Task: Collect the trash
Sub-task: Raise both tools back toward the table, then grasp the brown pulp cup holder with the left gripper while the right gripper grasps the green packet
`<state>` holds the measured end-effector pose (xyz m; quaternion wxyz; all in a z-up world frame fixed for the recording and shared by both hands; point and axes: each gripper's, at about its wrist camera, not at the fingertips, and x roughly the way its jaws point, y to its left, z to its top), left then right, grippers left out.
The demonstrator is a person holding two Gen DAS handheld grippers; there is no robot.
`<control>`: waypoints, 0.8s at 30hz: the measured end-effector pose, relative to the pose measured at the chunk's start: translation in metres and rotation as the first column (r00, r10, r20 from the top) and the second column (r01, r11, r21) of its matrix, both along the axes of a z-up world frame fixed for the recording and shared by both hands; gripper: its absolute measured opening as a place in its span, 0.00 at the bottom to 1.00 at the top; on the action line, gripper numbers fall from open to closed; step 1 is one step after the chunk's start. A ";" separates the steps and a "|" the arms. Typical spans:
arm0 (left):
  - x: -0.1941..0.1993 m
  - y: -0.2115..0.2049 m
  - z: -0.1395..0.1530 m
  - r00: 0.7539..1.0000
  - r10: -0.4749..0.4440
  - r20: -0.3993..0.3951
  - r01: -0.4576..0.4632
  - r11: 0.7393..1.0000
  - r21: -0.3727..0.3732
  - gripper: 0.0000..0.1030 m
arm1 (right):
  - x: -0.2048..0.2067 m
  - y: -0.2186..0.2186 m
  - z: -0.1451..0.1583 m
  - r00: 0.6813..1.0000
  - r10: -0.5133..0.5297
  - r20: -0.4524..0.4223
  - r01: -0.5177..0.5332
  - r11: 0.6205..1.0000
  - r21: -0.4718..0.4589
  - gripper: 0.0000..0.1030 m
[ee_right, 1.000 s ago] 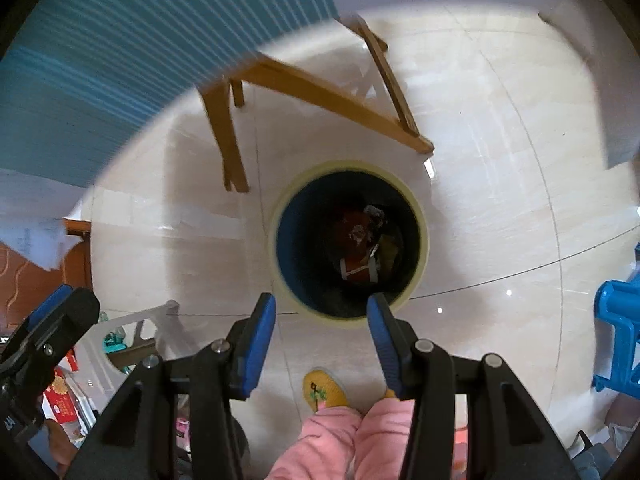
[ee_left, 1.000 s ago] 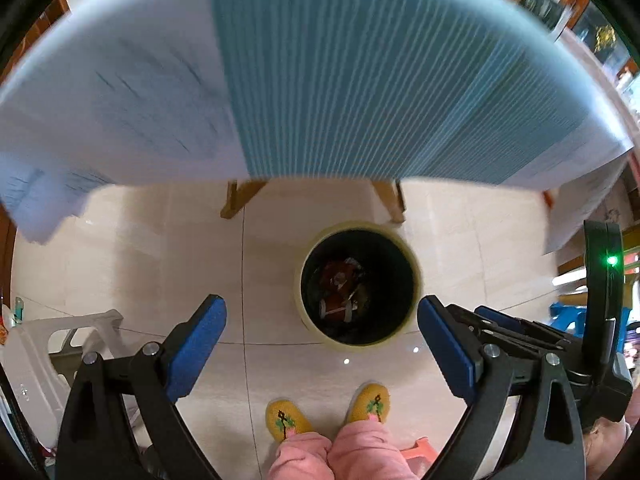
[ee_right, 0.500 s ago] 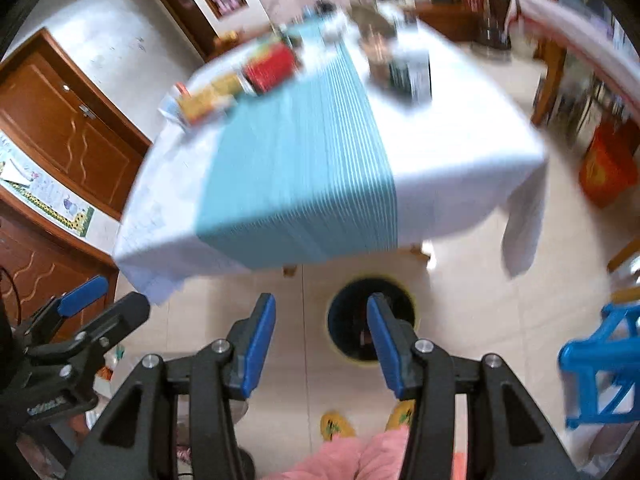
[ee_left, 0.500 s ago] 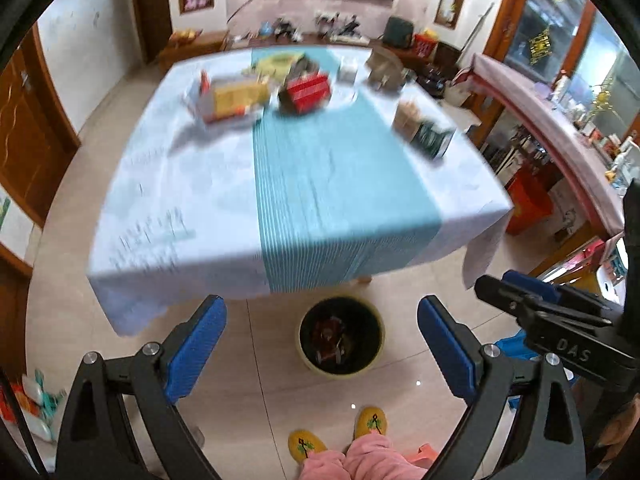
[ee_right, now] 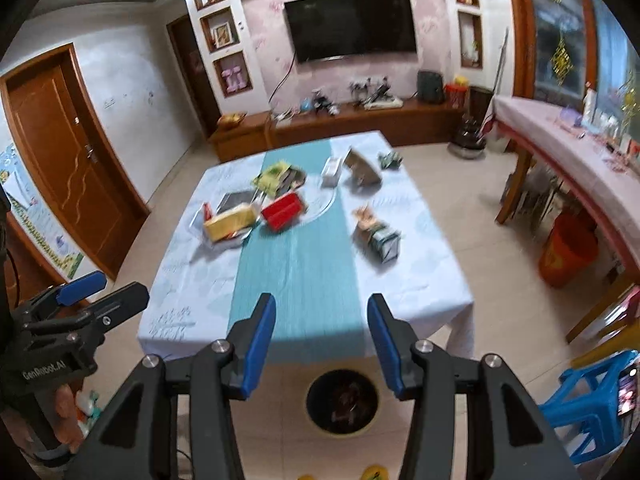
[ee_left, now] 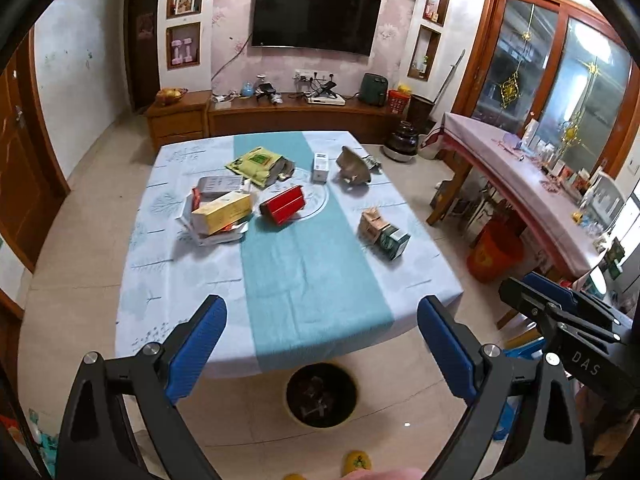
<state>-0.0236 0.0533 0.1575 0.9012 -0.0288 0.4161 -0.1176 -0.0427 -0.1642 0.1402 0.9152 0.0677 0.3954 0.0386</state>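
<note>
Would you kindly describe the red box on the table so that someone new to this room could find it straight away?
Start at the table with the pale cloth and the teal runner down its middle. Near the centre, on the runner's left edge, the red box lies on a clear round plate. It is the only bright red carton there; the box to its left is yellow.

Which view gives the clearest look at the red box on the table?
The left wrist view. There the red box is sharp, lying tilted at the edge of the teal runner beside the yellow box. The right wrist view shows the same red box unobstructed but smeared by motion blur, so its edges are soft.
</note>
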 end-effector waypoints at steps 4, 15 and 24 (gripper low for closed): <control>0.026 -0.009 0.002 0.999 -0.002 -0.038 0.001 1.000 -0.031 0.87 | 0.016 -0.014 0.008 1.000 -0.002 0.001 0.002 1.000 0.004 0.46; 0.151 -0.076 -0.033 0.990 0.034 -0.137 -0.038 0.999 -0.026 0.87 | 0.143 -0.078 -0.016 0.998 0.068 -0.016 -0.067 0.997 0.047 0.46; 0.313 -0.154 -0.068 0.952 0.176 -0.250 -0.176 0.984 0.024 0.87 | 0.316 -0.146 -0.064 0.968 0.176 -0.177 -0.156 0.980 0.119 0.41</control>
